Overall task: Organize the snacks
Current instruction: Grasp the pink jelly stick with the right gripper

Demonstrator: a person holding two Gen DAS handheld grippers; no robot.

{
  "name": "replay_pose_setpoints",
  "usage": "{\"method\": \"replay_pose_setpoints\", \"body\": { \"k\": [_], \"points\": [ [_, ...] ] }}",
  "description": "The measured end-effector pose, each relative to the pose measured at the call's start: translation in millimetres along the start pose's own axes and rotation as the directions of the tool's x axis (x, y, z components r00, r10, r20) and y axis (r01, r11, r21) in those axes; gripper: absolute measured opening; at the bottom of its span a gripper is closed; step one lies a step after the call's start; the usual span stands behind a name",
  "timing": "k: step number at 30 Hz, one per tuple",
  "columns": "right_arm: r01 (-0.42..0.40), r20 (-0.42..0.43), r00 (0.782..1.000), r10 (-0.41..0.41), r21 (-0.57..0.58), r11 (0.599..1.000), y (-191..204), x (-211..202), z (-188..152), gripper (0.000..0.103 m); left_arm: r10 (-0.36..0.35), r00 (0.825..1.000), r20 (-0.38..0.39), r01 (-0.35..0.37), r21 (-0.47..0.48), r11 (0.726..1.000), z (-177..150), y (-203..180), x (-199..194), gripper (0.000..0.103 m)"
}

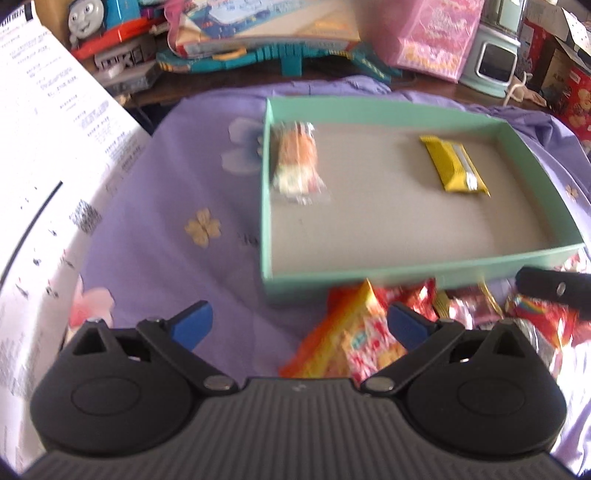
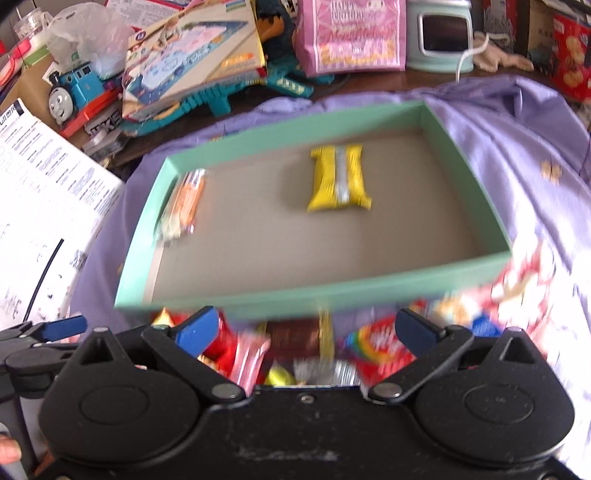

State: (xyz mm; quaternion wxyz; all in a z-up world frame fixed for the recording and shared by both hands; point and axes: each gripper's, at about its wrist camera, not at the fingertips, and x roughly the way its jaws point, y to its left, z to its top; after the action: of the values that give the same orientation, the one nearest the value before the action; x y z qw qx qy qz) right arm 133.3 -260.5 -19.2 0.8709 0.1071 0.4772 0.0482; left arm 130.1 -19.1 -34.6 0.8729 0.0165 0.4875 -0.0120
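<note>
A shallow green box (image 1: 424,275) (image 2: 266,301) lies on the purple flowered cloth. In it lie a yellow snack bar (image 1: 456,166) (image 2: 338,179) and an orange-and-white packet (image 1: 297,162) (image 2: 183,205) by its left wall. A pile of loose snacks (image 1: 354,339) (image 2: 314,350) lies in front of the box. My left gripper (image 1: 299,325) is open and empty, beside an orange packet of the pile. My right gripper (image 2: 306,330) is open and empty, just above the pile. The right gripper's finger shows in the left wrist view (image 1: 554,291).
A white printed carton (image 1: 48,155) (image 2: 40,206) stands at the left. Behind the cloth lie toys: a blue train (image 2: 74,92), a flat picture box (image 2: 192,62), a pink bag (image 2: 351,33) and a pale green appliance (image 2: 439,37).
</note>
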Motion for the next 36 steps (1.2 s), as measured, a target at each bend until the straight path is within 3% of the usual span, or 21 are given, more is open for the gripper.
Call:
{"method": "replay_pose_setpoints", "body": {
  "k": [4,9,13,16,19,25,31,36],
  "points": [
    [-0.002,-0.018,1.0,0.003,0.039,0.999,-5,-2,-22,0.103,0.025,1.0,-0.009,-0.025,0.024,0.999,-10,-12,2,0.103],
    [0.002,-0.032,0.999,0.0,0.05,0.999,-7,-5,-40,0.093,0.059,0.998,0.023,-0.06,0.062,0.996,-17,-21,2,0.103],
    [-0.027,-0.024,0.999,0.028,0.051,0.998,-5,-10,-45,0.075,0.076,0.996,0.052,-0.081,0.105,0.991,-27,-18,-2,0.103],
    [-0.046,-0.013,0.999,0.047,0.042,0.998,3,-14,-48,0.07,0.107,0.993,0.059,-0.112,0.105,0.988,-36,-6,-3,0.103],
    [-0.08,-0.018,0.997,0.08,0.017,0.997,18,-11,-50,0.062,0.096,0.994,0.046,-0.099,0.067,0.993,-41,12,-6,0.103],
    [-0.115,-0.085,0.99,0.111,-0.046,0.992,43,7,-56,0.032,0.113,0.993,0.042,-0.114,0.023,0.993,-49,38,-9,0.103],
    [-0.097,-0.142,0.986,0.092,-0.031,0.995,46,25,-72,0.024,0.017,1.0,0.005,-0.017,-0.004,1.0,-49,43,-15,0.103],
    [-0.089,-0.127,0.988,0.084,-0.039,0.995,45,24,-80,0.021,-0.045,0.999,-0.009,0.046,0.033,0.998,-46,26,-12,0.103]
  ]
}}
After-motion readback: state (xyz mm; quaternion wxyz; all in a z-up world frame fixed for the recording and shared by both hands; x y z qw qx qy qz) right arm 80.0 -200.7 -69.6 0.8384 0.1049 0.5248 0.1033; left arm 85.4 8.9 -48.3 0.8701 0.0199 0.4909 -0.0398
